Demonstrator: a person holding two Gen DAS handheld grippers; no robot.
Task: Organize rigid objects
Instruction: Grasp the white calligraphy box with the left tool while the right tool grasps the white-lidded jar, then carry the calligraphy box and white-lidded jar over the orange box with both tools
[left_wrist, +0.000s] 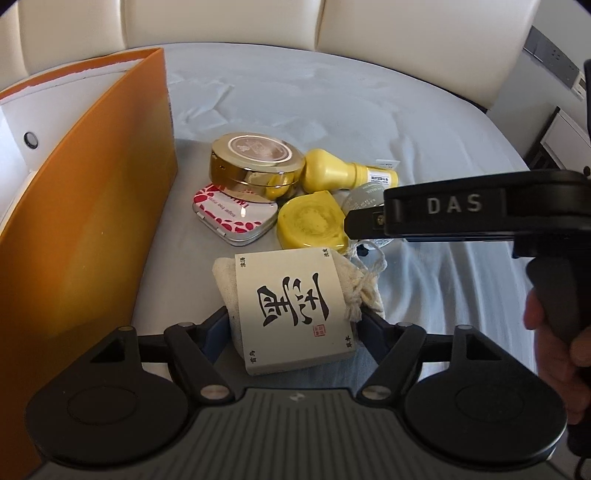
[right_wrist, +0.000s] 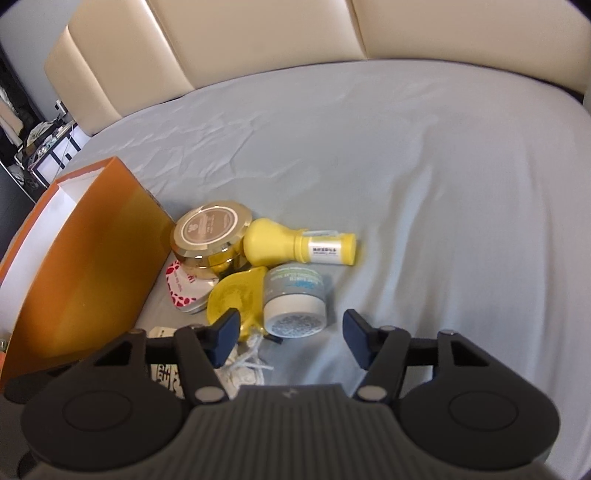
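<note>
Glossy round gold tin (left_wrist: 255, 166) beside smooth orange box (left_wrist: 92, 206).

Grey-sheeted bed (right_wrist: 406, 166) — orange box (right_wrist: 92, 266), tins, jars, yellow bottle (right_wrist: 291, 245).

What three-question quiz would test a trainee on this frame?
1. True or false: the yellow bottle stands upright.
2. What partly sits on the red-and-white tin? A gold tin; B yellow bottle; C grey jar.
3. Fill in: the right claw is ____ (open/shut).
Key: 1 false, it lies on its side; 2 A; 3 open.
</note>
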